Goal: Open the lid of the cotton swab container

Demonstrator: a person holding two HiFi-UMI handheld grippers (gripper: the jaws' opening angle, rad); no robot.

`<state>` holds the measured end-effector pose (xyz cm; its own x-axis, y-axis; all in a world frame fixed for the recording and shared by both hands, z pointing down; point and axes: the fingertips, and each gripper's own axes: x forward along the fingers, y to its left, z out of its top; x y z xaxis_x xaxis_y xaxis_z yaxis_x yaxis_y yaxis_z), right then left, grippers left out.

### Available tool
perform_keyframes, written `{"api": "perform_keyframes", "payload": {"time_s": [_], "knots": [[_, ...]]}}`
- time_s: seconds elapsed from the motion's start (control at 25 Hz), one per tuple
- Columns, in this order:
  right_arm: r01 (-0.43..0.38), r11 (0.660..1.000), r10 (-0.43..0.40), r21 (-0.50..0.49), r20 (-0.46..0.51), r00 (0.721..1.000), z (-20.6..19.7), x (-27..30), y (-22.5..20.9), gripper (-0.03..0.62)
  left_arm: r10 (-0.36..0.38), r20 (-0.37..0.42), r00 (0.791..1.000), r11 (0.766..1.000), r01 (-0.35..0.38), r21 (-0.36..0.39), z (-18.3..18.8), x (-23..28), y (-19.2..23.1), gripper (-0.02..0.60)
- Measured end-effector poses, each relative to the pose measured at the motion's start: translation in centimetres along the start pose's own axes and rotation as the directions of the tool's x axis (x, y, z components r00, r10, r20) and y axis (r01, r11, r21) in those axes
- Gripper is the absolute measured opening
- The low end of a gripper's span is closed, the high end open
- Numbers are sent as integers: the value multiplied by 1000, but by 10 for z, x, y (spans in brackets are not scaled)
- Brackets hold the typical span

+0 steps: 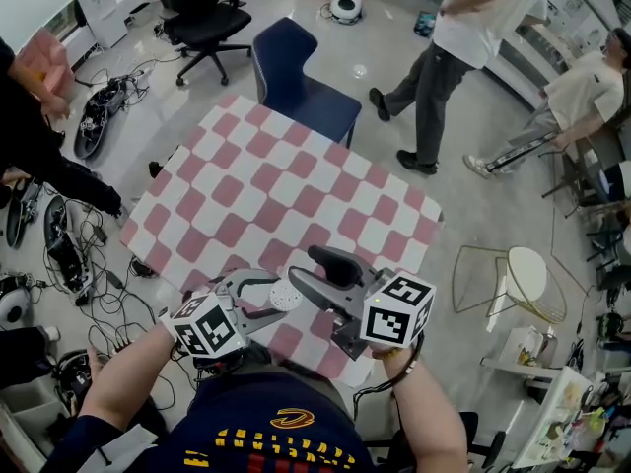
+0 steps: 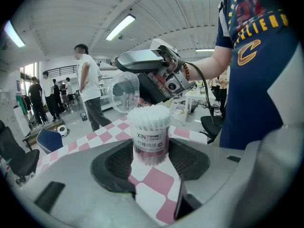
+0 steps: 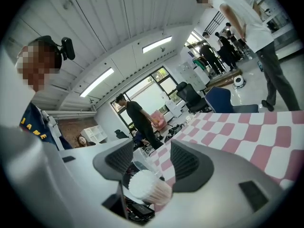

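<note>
- The cotton swab container (image 2: pixel 150 137), a clear plastic cylinder packed with white-tipped swabs and wrapped in a pink label, stands upright with its long axis running up and down. Its mouth is already uncovered.
- The left gripper (image 2: pixel 151 148) closes on the container low on its sides. The grey ribbed pads sit wide apart because the cylinder fills the gap between them, and they press on its wall to either side.
- The table with a pink-and-white checked cloth (image 1: pixel 276 185) lies under the container, which is near the edge closest to the person.
- The clear round plastic lid (image 2: pixel 124 91) hangs just above the container and off to one side, tilted. In the left gripper view its lower rim sits close to the swab tips, and I cannot tell whether a sliver of air separates them.
- The right gripper (image 3: pixel 153 156) holds the lid between wide-set jaws. In its own view the swab tips show just below the lid.
- By my judgement the opening itself is done. What remains is to take the lid fully clear of the container.
- That move falls to the right hand, since it holds the lid directly over the container. It should go upward along the container's axis first, then sideways, so the rim does not drag swabs out.
- The left hand need only keep the container steady and upright.
</note>
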<state>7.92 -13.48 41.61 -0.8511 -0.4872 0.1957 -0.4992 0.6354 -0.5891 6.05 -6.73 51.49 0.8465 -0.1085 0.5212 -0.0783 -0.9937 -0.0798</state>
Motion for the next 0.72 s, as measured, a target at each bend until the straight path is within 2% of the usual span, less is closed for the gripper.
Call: {"api": "perform_keyframes", "payload": {"time_s": [0.4, 0.72], "knots": [[53, 998, -54, 34, 42, 998, 8, -2, -30, 249, -9, 5, 1000, 1000, 9, 3, 0, -1, -7, 236], [79, 997, -79, 17, 22, 997, 6, 3, -42, 249, -18, 25, 1000, 1000, 18, -10, 3, -1, -14, 236]]}}
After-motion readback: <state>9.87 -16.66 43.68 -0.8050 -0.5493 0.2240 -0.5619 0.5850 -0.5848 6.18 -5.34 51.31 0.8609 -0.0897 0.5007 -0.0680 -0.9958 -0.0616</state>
